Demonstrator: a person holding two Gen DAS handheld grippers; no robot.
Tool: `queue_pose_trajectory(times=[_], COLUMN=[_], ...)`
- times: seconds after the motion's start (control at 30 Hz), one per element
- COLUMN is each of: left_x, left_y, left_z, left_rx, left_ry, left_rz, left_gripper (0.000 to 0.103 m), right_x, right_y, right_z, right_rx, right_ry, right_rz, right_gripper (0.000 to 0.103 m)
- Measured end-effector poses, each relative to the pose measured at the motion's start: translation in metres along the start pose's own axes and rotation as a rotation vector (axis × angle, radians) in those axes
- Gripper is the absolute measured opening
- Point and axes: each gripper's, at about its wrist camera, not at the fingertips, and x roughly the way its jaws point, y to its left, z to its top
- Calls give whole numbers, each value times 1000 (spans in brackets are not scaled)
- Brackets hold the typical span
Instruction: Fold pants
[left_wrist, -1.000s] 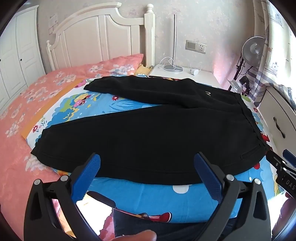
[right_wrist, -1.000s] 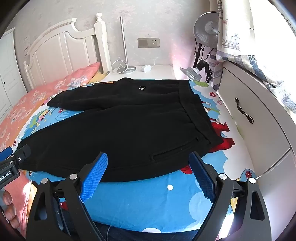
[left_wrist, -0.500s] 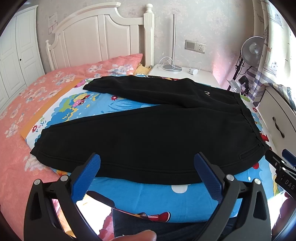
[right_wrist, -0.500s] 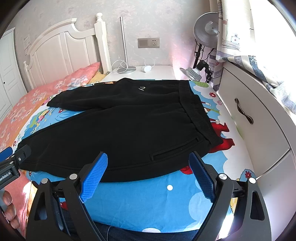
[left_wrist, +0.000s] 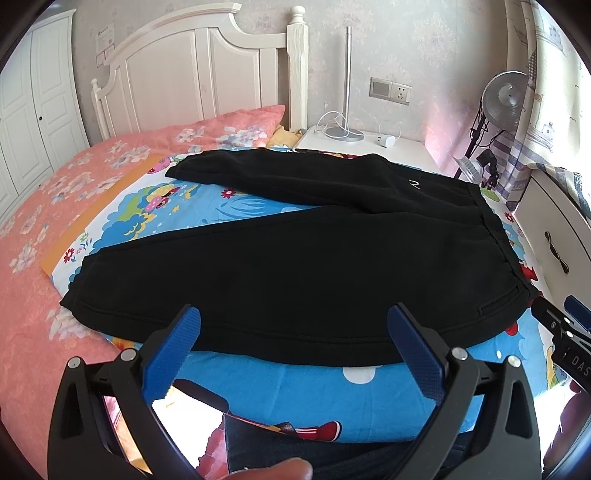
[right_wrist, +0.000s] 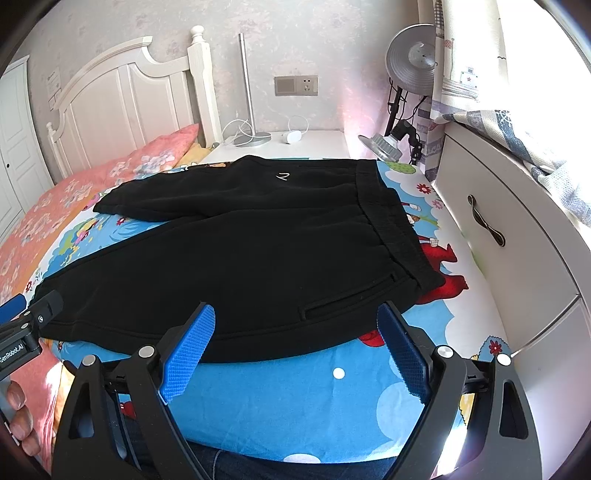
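Black pants (left_wrist: 295, 266) lie spread flat on a blue cartoon-print sheet (left_wrist: 295, 387) on the bed, waistband to the right, both legs pointing left and apart in a V. They also show in the right wrist view (right_wrist: 258, 258). My left gripper (left_wrist: 295, 332) is open and empty, hovering above the near edge of the near leg. My right gripper (right_wrist: 295, 328) is open and empty, above the near edge by the hip pocket (right_wrist: 347, 295). The right gripper's tip shows at the right edge of the left wrist view (left_wrist: 565, 325).
A pink floral bedspread (left_wrist: 55, 192) covers the bed to the left. A white headboard (left_wrist: 192, 74) and nightstand (left_wrist: 369, 142) with a lamp base stand behind. A white drawer unit (right_wrist: 509, 236) borders the bed on the right, with a fan (right_wrist: 413, 59) beyond.
Both grippers stay open and have hardly moved; the views shift only slightly. The pants lie as before.
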Motion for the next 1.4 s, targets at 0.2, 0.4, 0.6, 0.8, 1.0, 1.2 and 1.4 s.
queue_pose_trajectory(times=[0.2, 0.4, 0.6, 0.8, 1.0, 1.2, 1.4], left_x=[0, 2, 2, 2, 2, 2, 2], left_y=[0, -1, -2, -2, -2, -2, -2], left_z=[0, -1, -2, -2, -2, -2, -3], left_rx=[0, 1, 0, 1, 0, 0, 1], left_ry=[-1, 2, 2, 2, 3, 3, 3], left_rz=[1, -1, -2, -2, -1, -1, -2], left_gripper=[101, 101, 101, 101, 101, 101, 101], right_x=[0, 0, 0, 0, 0, 1, 1], right_y=[0, 0, 0, 0, 0, 0, 0], right_z=[0, 0, -1, -1, -2, -2, -2], right_rx=[-1, 0, -1, 0, 0, 0, 0], right_ry=[-1, -2, -2, -2, -2, -2, -2], right_rz=[0, 0, 0, 0, 0, 1, 1], right_gripper=[87, 87, 87, 87, 87, 87, 87])
